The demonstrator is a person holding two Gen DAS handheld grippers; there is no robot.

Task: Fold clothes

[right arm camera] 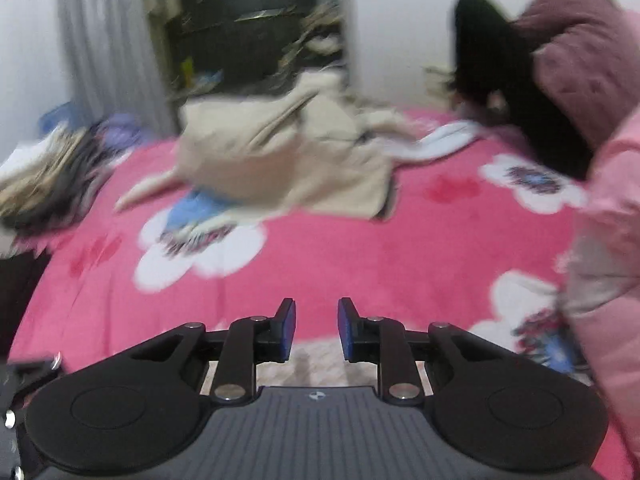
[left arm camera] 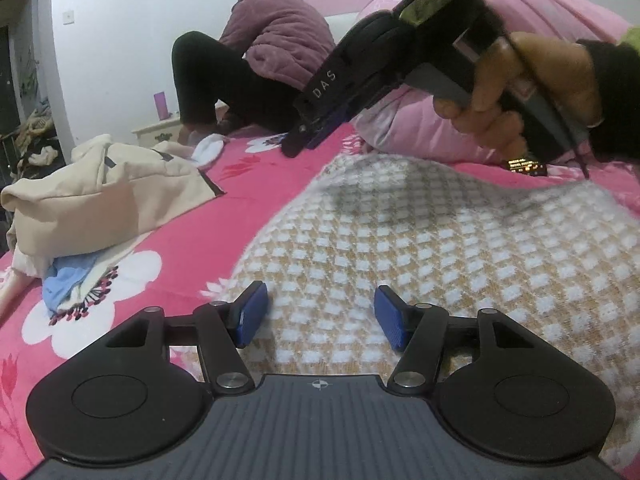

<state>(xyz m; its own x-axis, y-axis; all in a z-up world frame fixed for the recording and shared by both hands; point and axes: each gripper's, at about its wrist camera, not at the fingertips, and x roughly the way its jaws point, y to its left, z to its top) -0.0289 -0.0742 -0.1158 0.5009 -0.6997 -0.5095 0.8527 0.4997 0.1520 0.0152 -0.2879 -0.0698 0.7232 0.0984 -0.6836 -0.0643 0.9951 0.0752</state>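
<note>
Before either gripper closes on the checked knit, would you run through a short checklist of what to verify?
1. Left gripper open, nothing between pads: ok.
2. Left gripper over the checked knit: ok.
3. Right gripper empty, gap narrow: ok.
4. Right gripper over an edge of the knit: cannot tell, view blurred.
5. Knit lying flat on the pink bedspread: cannot tell, only part shows.
6. Beige garment clear of the knit: ok.

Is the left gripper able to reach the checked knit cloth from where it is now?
Probably yes. The left gripper hangs open right above the checked knit cloth, and nothing lies between them.
</note>
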